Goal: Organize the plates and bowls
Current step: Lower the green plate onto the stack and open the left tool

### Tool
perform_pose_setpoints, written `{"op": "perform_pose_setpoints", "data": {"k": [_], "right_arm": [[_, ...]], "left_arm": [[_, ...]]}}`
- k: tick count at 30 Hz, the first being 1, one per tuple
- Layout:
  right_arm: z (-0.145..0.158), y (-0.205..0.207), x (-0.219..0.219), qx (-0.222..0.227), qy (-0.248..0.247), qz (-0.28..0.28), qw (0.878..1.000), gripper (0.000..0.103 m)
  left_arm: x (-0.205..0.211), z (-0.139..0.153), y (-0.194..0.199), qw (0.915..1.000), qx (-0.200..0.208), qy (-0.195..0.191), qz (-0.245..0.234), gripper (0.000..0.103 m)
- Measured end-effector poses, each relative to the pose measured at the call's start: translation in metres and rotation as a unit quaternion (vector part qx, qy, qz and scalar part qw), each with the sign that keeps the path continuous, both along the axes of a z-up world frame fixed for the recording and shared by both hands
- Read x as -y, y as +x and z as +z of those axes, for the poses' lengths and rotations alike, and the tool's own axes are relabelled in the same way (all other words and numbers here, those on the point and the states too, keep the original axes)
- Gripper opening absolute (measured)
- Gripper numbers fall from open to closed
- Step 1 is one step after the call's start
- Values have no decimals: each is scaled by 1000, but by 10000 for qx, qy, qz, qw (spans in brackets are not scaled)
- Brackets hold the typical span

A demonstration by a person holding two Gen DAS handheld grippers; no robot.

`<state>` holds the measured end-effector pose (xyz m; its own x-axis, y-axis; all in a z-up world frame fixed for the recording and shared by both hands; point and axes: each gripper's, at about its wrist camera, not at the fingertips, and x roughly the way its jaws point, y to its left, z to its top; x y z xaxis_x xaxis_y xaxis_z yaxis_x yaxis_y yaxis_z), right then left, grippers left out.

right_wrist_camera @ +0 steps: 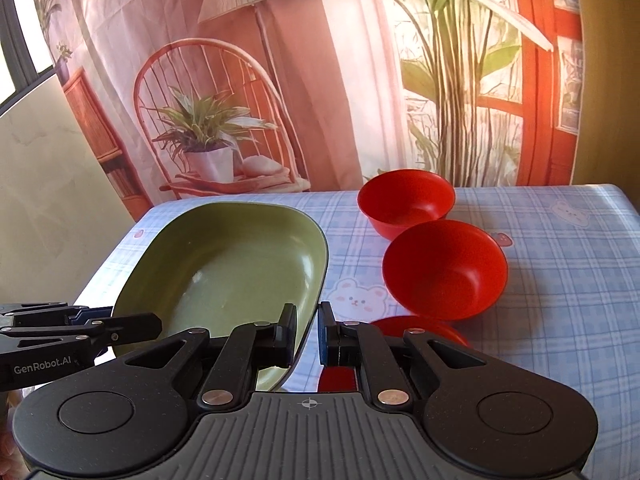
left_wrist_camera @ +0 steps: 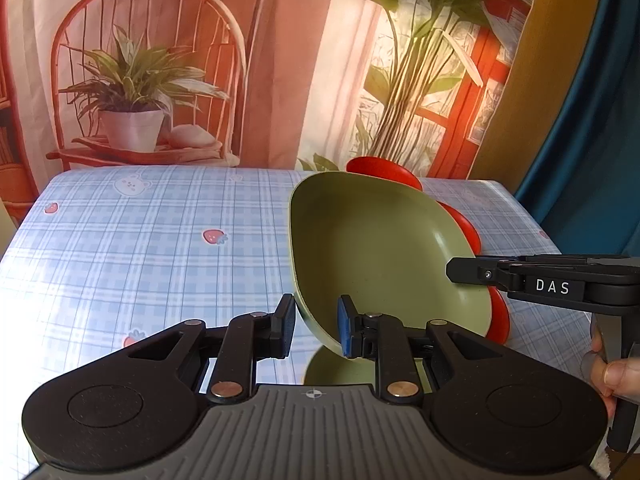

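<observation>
Both the left gripper [left_wrist_camera: 316,326] and right gripper [right_wrist_camera: 308,334] pinch the green plate's [right_wrist_camera: 240,272] rim tight, above the surface [right_wrist_camera: 560,300].

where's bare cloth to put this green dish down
The blue checked tablecloth is bare left of the green oval dish, from the near edge to the printed backdrop. A strip also lies free right of the red plastic bowls. It is crowded between dish and bowls.
</observation>
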<state>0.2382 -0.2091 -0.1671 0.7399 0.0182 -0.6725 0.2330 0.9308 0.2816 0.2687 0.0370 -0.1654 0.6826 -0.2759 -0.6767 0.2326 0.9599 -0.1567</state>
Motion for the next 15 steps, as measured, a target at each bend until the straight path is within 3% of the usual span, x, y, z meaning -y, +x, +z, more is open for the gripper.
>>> {"op": "perform_pose_setpoints", "data": {"k": [15], "right_arm": [[-28, -66, -32, -307, 147, -68, 9994, 11]], "left_arm": [[-2, -34, -50, 9992, -322, 148, -208, 24]]}}
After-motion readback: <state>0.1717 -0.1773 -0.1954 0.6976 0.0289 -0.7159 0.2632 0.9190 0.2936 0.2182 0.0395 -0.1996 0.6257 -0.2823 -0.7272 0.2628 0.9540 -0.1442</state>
